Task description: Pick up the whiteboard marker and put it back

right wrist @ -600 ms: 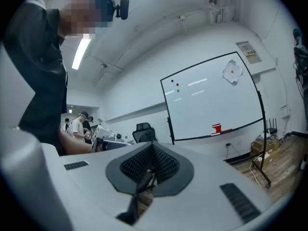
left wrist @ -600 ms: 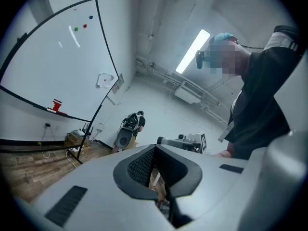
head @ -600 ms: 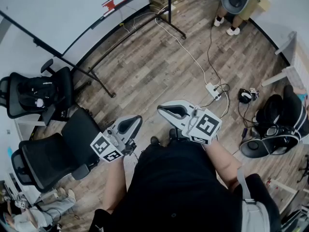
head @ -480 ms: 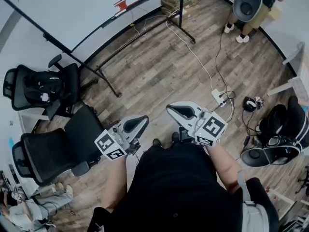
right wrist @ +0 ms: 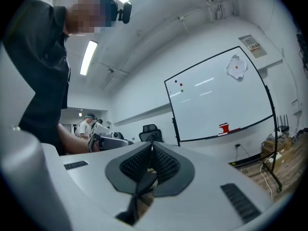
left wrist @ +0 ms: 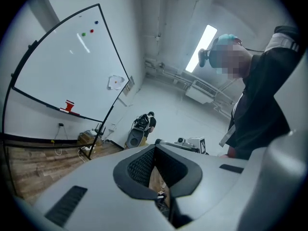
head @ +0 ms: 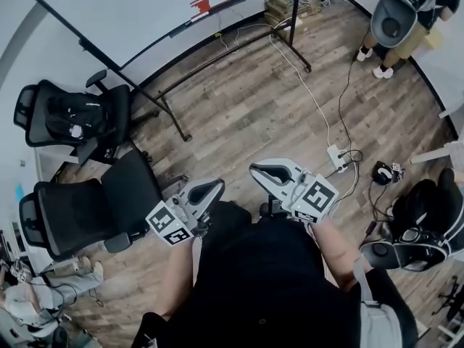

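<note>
The whiteboard (head: 138, 9) stands on a black frame at the far side of the room, with a small red object (head: 201, 4) on its tray. I cannot make out a marker for certain. The same red object (left wrist: 70, 106) shows in the left gripper view and again in the right gripper view (right wrist: 224, 128). My left gripper (head: 206, 189) is held at waist height over the wooden floor, shut with nothing in it. Beside it my right gripper (head: 264, 170) is also shut and empty. Both point towards the whiteboard, still far from it.
Two black office chairs (head: 80, 216) stand at the left, one with a bag (head: 76, 118) on it. A white cable runs across the floor to a power strip (head: 338, 158). Another person (head: 402, 13) stands at the far right. Chairs and bags (head: 417, 220) crowd the right.
The view has shifted, so the whiteboard, its stand and the chairs now sit further right and lower in the frame. Both grippers stay shut, held the same way in front of the body.
</note>
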`<act>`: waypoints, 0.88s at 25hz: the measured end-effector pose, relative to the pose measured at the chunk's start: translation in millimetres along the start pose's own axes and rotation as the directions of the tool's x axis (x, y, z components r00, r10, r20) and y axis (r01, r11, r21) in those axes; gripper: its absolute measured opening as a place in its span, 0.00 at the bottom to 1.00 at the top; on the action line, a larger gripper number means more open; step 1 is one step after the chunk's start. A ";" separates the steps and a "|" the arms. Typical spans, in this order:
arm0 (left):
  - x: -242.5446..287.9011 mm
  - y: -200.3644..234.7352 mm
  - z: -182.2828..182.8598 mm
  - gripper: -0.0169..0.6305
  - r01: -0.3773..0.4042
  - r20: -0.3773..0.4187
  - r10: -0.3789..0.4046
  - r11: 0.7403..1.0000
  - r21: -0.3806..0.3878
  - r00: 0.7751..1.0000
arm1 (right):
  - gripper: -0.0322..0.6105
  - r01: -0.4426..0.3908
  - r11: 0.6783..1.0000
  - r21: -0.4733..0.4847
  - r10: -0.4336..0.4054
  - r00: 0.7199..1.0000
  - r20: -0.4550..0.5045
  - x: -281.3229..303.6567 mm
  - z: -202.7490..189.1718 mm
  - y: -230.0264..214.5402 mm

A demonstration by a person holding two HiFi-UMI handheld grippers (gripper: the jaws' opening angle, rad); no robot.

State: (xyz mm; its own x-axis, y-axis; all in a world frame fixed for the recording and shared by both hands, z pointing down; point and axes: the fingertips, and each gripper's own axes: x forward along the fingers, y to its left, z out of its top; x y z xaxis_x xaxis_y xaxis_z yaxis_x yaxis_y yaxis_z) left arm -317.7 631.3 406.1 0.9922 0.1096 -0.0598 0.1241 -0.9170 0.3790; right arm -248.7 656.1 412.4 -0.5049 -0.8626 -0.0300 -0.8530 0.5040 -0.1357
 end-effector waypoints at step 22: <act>5.2 280.6 119.2 0.05 0.053 0.033 -0.055 0.997 0.057 0.998 | 0.08 0.112 0.993 -0.027 -0.115 0.974 -0.195 205.9 11.0 -183.7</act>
State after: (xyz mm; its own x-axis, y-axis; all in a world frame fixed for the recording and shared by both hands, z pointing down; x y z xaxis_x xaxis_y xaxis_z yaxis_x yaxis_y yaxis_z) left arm -279.3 328.8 402.1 0.9829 0.1470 -0.1111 0.1755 -0.9302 0.3224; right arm -194.5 385.5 420.3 -0.4191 -0.8900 0.1796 -0.9076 0.4049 -0.1111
